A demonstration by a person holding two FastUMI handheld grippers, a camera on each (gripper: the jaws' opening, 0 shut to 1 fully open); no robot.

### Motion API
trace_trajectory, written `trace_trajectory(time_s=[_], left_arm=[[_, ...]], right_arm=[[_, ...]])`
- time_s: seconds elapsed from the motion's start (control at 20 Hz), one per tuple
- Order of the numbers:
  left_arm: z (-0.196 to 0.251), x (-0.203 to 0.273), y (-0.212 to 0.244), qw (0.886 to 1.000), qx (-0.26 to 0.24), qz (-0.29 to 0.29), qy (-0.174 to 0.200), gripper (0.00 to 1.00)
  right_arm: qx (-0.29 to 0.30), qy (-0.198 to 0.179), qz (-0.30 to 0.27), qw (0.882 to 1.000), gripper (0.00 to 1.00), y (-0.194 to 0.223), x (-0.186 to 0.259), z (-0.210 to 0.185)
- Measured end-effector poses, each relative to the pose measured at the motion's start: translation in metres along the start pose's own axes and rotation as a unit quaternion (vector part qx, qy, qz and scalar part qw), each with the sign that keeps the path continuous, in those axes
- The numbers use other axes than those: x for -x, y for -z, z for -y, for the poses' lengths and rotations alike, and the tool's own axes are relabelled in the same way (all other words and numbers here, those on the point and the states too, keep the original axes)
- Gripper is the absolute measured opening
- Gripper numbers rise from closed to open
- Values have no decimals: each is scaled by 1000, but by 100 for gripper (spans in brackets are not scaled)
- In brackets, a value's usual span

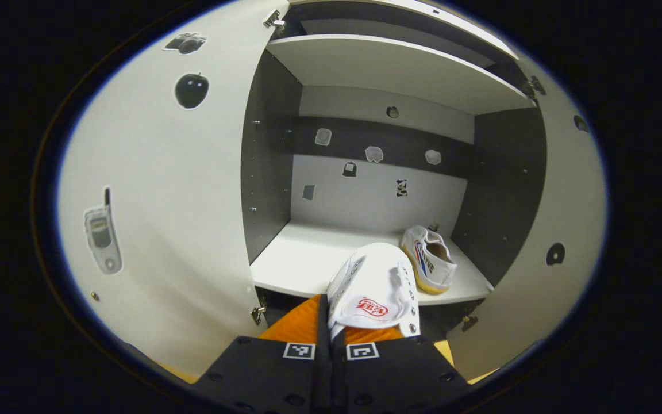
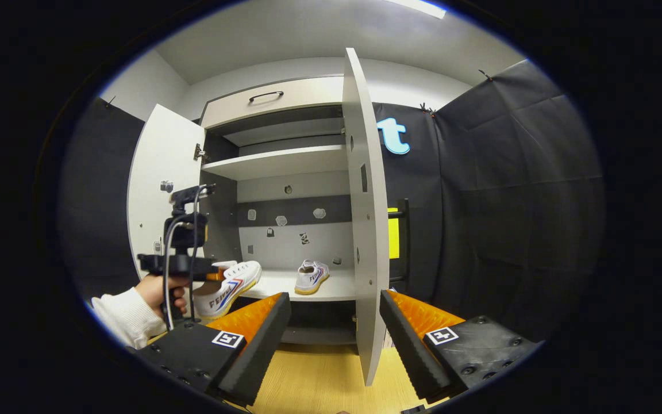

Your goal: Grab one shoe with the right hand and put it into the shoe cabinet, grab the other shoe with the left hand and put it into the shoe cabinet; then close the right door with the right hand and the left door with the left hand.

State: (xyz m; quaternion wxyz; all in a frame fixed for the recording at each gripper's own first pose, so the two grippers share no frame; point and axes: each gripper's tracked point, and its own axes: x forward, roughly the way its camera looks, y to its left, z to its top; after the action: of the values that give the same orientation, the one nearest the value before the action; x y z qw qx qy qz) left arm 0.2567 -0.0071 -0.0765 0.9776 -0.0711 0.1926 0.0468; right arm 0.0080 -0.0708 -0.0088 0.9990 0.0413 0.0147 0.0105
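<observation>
In front of me the shoe cabinet (image 2: 285,172) stands with both flat white doors swung wide, the left door (image 1: 158,190) dotted with small stickers, the right door (image 2: 365,230) edge-on between my right gripper's fingers. Its lower shelf (image 1: 302,259) is a smooth white board against dark side panels. One white canvas shoe (image 1: 430,259) with a yellowish sole lies on that shelf's right side. My left gripper (image 1: 331,333) is clamped on the second shoe (image 1: 374,293), toe pointing inward, held at the shelf's front edge. My right gripper (image 2: 334,322) hangs with its ribbed fingers spread apart, holding nothing, above the wood-grain floor (image 2: 319,379).
</observation>
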Motion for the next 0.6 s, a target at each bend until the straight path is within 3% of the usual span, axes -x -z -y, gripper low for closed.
trace_trajectory(time_s=[0.2, 0.6], left_arm=[[-3, -72, -24, 999, -1, -24, -26, 5], [0, -182, -15, 995, -20, -79, -63, 6]], right_arm=[[8, 6, 7, 1000, 99, -5, -3, 7], [17, 33, 6, 999, 99, -11, -3, 20]])
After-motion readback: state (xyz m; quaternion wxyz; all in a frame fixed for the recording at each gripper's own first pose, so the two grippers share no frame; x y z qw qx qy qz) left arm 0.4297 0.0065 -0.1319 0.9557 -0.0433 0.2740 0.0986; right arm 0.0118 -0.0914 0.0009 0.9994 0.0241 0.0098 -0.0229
